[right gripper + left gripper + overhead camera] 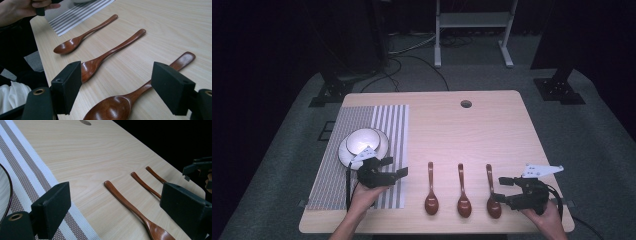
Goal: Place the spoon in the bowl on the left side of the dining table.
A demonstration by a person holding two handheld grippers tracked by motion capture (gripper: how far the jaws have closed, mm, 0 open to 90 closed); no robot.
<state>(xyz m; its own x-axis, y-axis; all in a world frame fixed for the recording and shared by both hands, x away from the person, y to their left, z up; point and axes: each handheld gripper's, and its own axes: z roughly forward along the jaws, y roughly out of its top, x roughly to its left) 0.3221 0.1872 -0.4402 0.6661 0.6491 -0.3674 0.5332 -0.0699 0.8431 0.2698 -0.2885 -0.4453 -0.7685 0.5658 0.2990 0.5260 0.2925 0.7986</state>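
Pale wood grain runs across the table (492,125), which stands on grey carpet in a dark room, with a grey-and-white striped placemat (382,125) at its left and a white bowl (362,142) resting on that mat. Beside the placemat's near corner, the left gripper (398,168) hovers with jaws spread wide and nothing between them, while the right gripper (115,87), equally wide and empty, hangs just above the spoon farthest from the placemat (130,97). Three glossy reddish-brown wooden spoons (462,192) lie parallel to the right of the placemat, bowls toward the person.

Glossy wooden spoons (113,106), matt wood table (472,135), woven placemat (362,125)
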